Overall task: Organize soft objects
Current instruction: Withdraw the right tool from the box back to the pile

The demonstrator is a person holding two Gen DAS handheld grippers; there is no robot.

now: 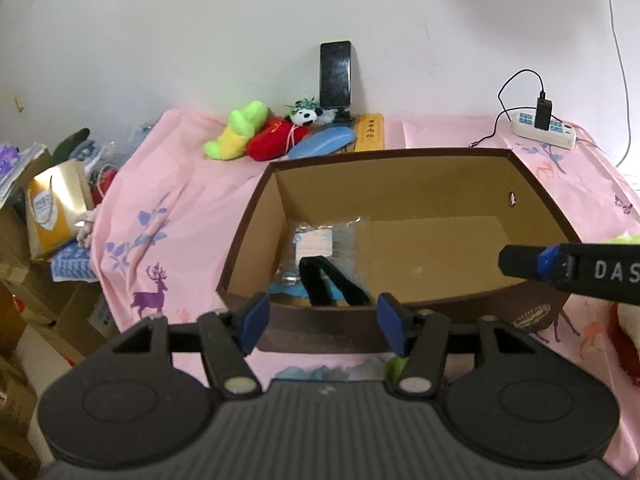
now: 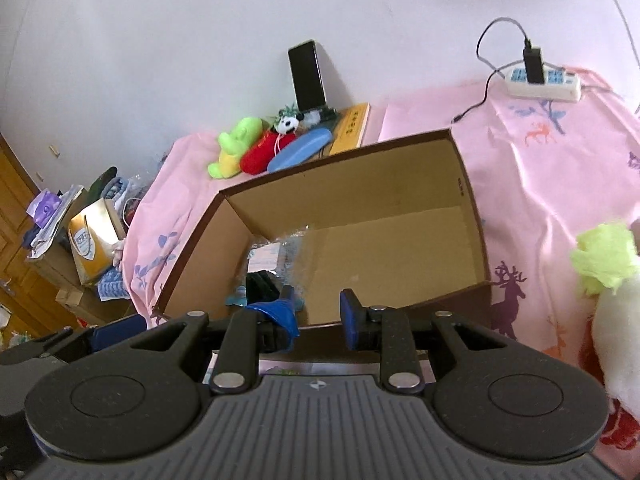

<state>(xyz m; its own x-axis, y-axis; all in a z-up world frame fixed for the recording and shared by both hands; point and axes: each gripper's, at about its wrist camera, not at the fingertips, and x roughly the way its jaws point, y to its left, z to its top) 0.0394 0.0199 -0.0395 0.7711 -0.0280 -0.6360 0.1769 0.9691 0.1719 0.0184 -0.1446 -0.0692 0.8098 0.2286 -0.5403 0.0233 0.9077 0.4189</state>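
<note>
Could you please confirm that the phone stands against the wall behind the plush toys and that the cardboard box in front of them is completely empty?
Not quite: the box is not empty. The left wrist view shows a clear plastic packet with a black strap lying in its left end. The phone does stand against the wall behind the plush toys.

Both wrist views look forward and downward from close above the near wall of an open cardboard box (image 1: 400, 184), toward the wall behind. The right view is tilted; both share the box (image 2: 360, 200) and the plush toys (image 1: 256, 132).
</note>
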